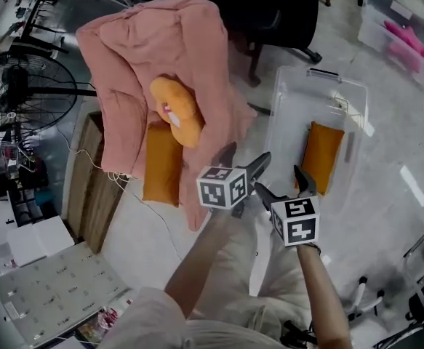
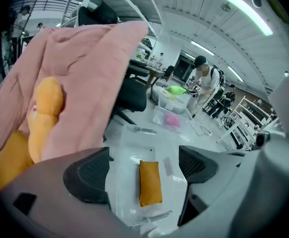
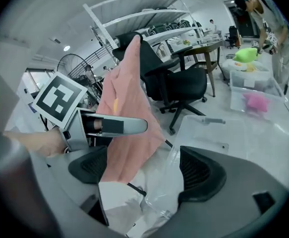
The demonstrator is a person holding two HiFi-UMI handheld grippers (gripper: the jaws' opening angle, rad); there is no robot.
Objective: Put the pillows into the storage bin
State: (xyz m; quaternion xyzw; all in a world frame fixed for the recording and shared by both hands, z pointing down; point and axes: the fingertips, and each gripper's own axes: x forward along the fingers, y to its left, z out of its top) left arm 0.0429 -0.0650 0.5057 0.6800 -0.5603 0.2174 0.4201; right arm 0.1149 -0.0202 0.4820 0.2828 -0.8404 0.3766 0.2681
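Both jaw sets stand apart, nothing clamped. Your left hand-held gripper [image 1: 244, 158] and right hand-held gripper [image 1: 284, 185] sit side by side at frame centre in the head view, both angled down.

The clear storage bin [image 1: 286, 93] is on the floor at 1 o'clock from the right hand-held gripper. One flat orange pillow [image 1: 321, 156] lies inside it, against the wall nearest you. In the left gripper view that pillow shows in the gap between the jaws, well beyond them and not touched.

A second flat orange pillow [image 1: 161, 163] is at 9 o'clock from the left hand-held gripper, lying on the pink blanket [image 1: 153, 49] draped over a chair. A rounded orange cushion [image 1: 177, 111] rests at its 12 o'clock end, overlapping it.

The right gripper view shows only blanket hem, floor and bin corner between the jaws.
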